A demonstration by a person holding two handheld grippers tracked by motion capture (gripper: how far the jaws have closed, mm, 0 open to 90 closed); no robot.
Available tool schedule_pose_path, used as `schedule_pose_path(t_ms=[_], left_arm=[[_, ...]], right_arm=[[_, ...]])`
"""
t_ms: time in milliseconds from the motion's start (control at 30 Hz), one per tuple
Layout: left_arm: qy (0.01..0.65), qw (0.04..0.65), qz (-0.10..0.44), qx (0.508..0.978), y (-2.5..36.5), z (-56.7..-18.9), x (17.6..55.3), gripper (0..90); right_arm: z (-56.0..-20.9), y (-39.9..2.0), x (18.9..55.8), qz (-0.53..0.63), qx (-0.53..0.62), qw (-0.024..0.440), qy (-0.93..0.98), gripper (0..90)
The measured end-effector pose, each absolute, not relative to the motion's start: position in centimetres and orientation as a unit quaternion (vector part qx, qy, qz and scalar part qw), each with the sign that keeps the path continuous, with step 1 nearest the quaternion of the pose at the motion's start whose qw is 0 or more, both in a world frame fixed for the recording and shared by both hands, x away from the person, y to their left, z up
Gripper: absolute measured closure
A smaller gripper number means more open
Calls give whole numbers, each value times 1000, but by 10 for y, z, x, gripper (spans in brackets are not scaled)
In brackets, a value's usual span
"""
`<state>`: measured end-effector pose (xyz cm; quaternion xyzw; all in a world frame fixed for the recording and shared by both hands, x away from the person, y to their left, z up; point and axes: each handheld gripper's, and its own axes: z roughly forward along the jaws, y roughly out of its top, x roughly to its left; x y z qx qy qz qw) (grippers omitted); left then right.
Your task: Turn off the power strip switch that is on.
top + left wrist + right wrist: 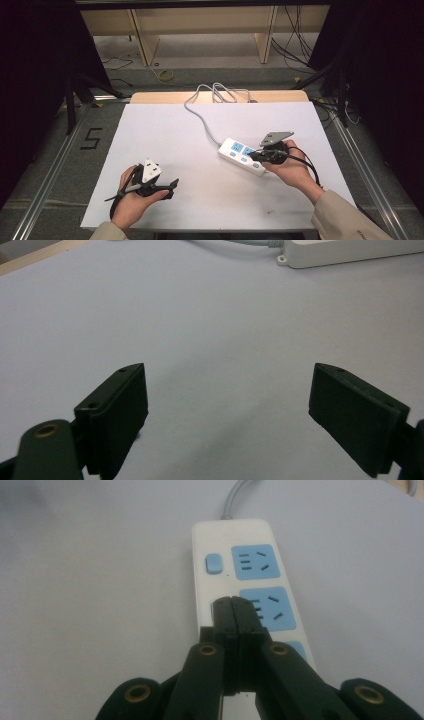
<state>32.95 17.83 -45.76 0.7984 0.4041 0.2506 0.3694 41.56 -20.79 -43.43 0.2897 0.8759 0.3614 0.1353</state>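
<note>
Your left hand-held gripper (172, 187) rests low on the near left of the desk (165, 135), jaws spread wide with nothing between them. In the left gripper view they frame bare white surface, and the power strip (350, 252) lies well apart, up toward the far right. That hand is plainly the farther one from the work.

Moving right, the power strip (242, 156) sits a little right of the desk's middle, its long axis running diagonally from far left to near right, with its grey cable (200, 117) trailing off the far end toward the back edge.

Your right hand-held gripper (234, 602) is the near one. Its jaws are pressed together, holding nothing, and the tips sit right over the strip's top face. In the right gripper view the strip runs almost straight away from you, and the closed tips cover the spot beside the second socket (270, 611) where a switch would sit, matching the blue button (214, 563) beside the first socket (254, 561). Whether the tips touch it, you cannot tell.

The strip is a white body with rounded corners, light blue socket plates and small blue buttons along one edge.
</note>
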Motion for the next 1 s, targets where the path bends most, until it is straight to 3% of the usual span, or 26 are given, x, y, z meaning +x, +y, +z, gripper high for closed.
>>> schedule_pose_path(t_ms=[1000], left_arm=[[404, 372, 244, 799, 177, -458, 330, 157]], right_arm=[[-442, -183, 437, 321, 300, 114, 891, 900]])
